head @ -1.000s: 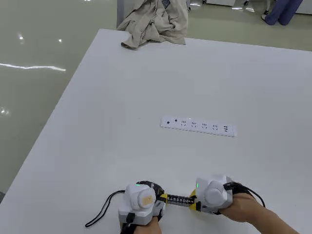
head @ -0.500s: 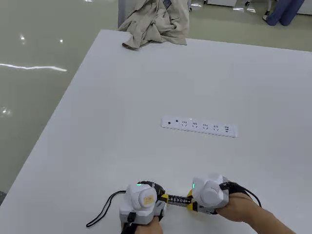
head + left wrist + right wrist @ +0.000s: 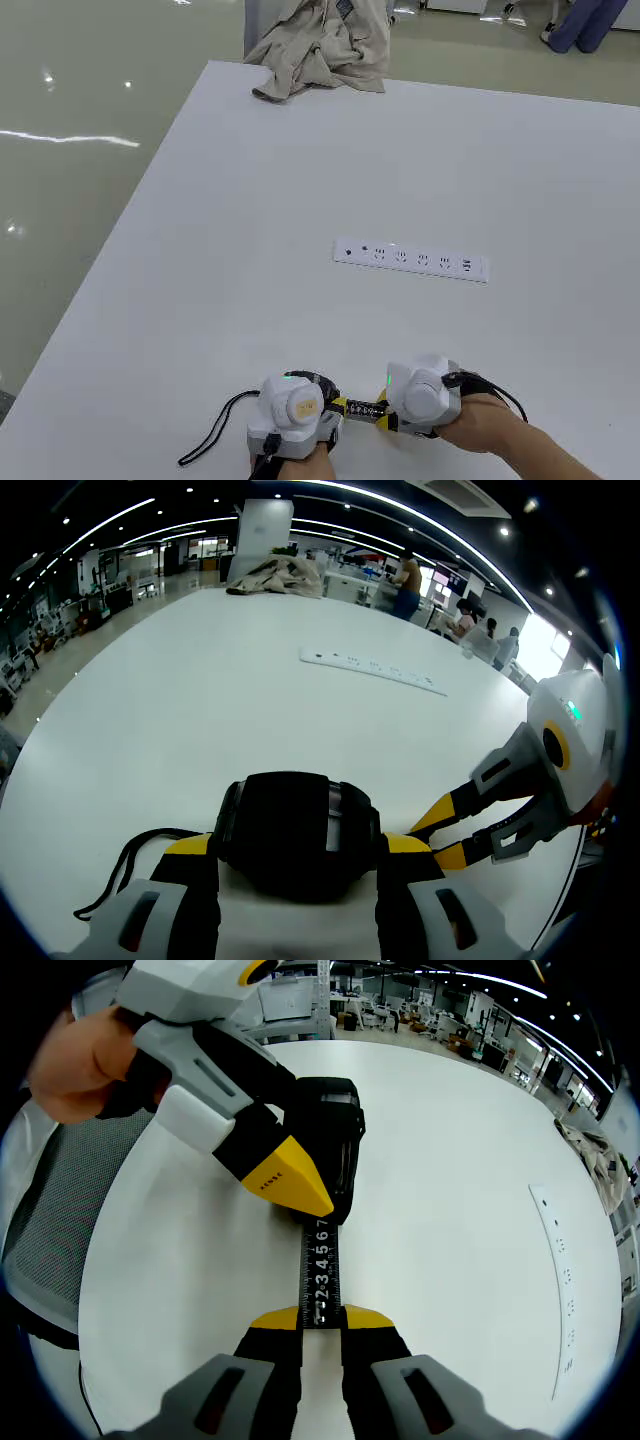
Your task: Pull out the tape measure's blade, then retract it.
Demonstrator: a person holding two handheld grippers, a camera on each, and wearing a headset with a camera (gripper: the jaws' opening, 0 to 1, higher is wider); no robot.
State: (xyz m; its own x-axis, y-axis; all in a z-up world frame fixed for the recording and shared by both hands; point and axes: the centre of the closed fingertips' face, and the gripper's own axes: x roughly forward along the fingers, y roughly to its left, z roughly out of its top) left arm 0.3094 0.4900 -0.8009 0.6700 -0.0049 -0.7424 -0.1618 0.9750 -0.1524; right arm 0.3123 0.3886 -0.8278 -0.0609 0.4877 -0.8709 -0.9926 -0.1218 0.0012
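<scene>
A wide white table (image 3: 300,200) carries the work. A crumpled beige garment (image 3: 318,45) is heaped at its far edge and a white power strip (image 3: 412,259) lies near the middle, both well apart from the action. That leaves the near edge free for a straight pull along the surface.

There, close in front of the person, the two hand-held tools face each other tip to tip. The left gripper (image 3: 298,848) has its jaws closed around the sides of the tape measure (image 3: 340,1130), a black case, and pins it low against the table. This looks like an anchor, so that the case cannot slide when the blade is drawn. The right gripper (image 3: 322,1317) has its jaws nearly shut, pinching the free end of the blade (image 3: 321,1270) flat between the yellow tips. A grip at the tip gives a clean line of pull away from the case mouth.

Only a short run of the blade is out, with a few low numerals readable in the right gripper view, and it spans the small gap between the grippers in the head view. Judged from that length, the blade is near the case end of its travel. Whether it is going out or coming back cannot be told.

A thin black cord (image 3: 210,435) loops loosely on the table beside the left gripper.
</scene>
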